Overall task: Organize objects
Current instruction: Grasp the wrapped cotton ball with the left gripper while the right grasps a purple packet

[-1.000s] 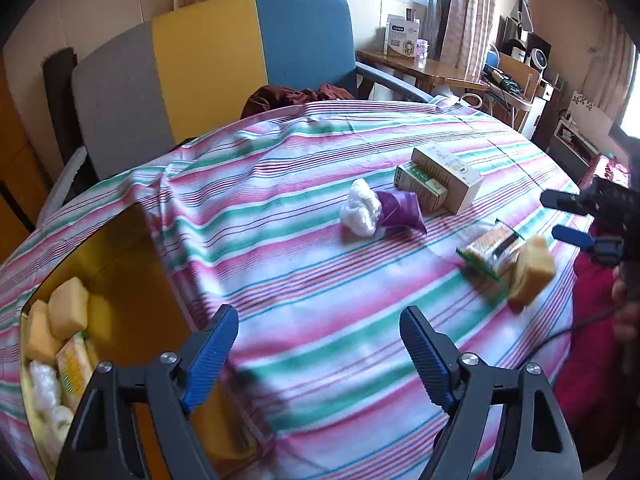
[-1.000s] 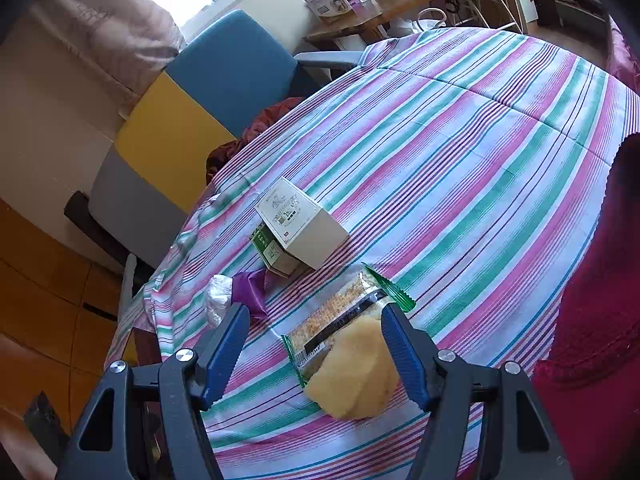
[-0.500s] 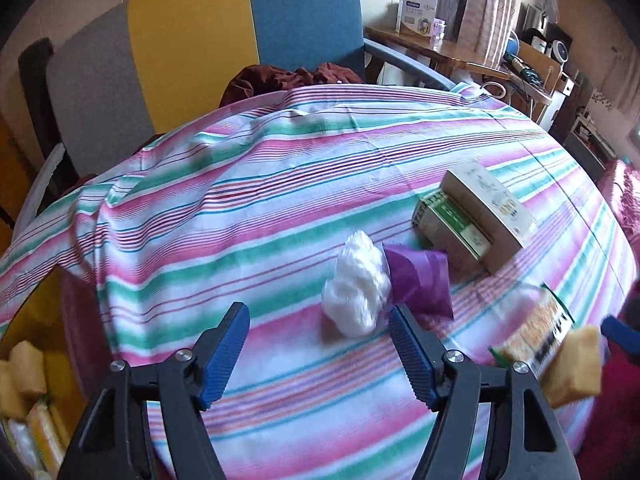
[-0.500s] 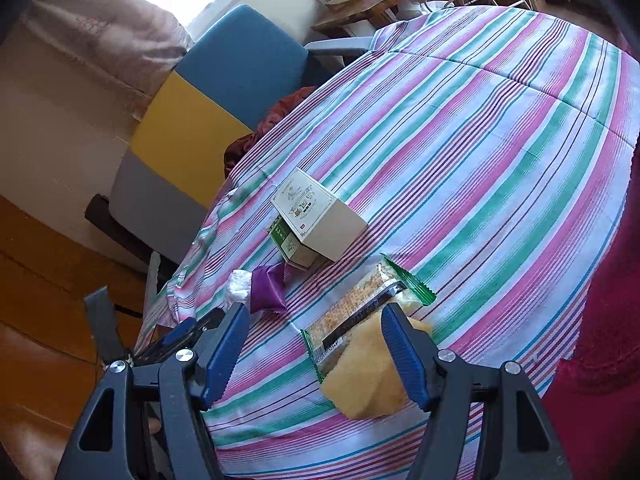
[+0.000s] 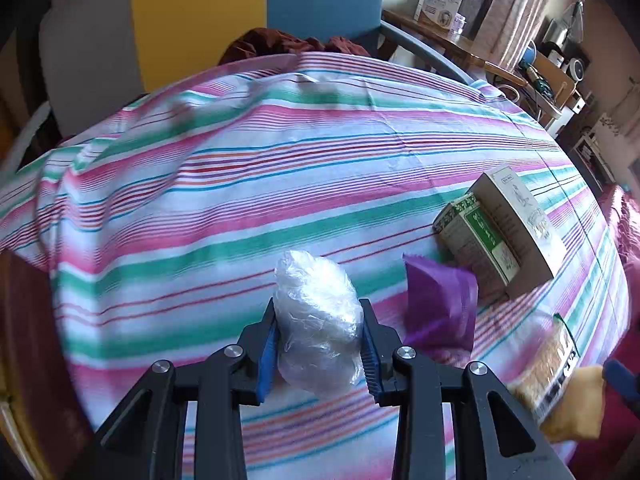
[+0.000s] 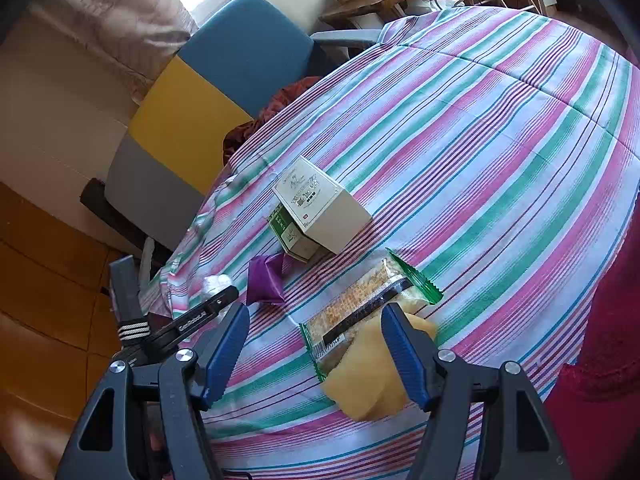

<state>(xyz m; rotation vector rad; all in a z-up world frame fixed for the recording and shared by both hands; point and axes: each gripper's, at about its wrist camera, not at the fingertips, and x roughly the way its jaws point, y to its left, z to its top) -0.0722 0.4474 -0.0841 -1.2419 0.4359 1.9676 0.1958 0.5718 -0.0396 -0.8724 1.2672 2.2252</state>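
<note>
A white plastic-wrapped bundle (image 5: 312, 280) lies on the striped tablecloth (image 5: 280, 160). My left gripper (image 5: 318, 320) is closing, and both blue pads press on the bundle's sides. A purple packet (image 5: 440, 304) lies just right of it, then a green box (image 5: 476, 244) with a beige box (image 5: 516, 220) leaning on it. My right gripper (image 6: 315, 314) stands open over a clear snack packet (image 6: 360, 308) and a yellow spongy piece (image 6: 368, 380); only its right finger is near the yellow piece. The left gripper's finger (image 6: 216, 300) shows at the left of the right wrist view.
A blue, yellow and grey chair (image 5: 200, 20) stands behind the table with a dark red cloth (image 5: 280, 42) on its seat. A wooden desk (image 5: 460, 40) with boxes is at the back right. A dark red garment (image 6: 608, 320) hangs at the table's near right edge.
My left gripper has swung right, away from the yellow bin beside the table, come down over the white bundle, and its jaws have closed on it. The right gripper has hardly moved.
</note>
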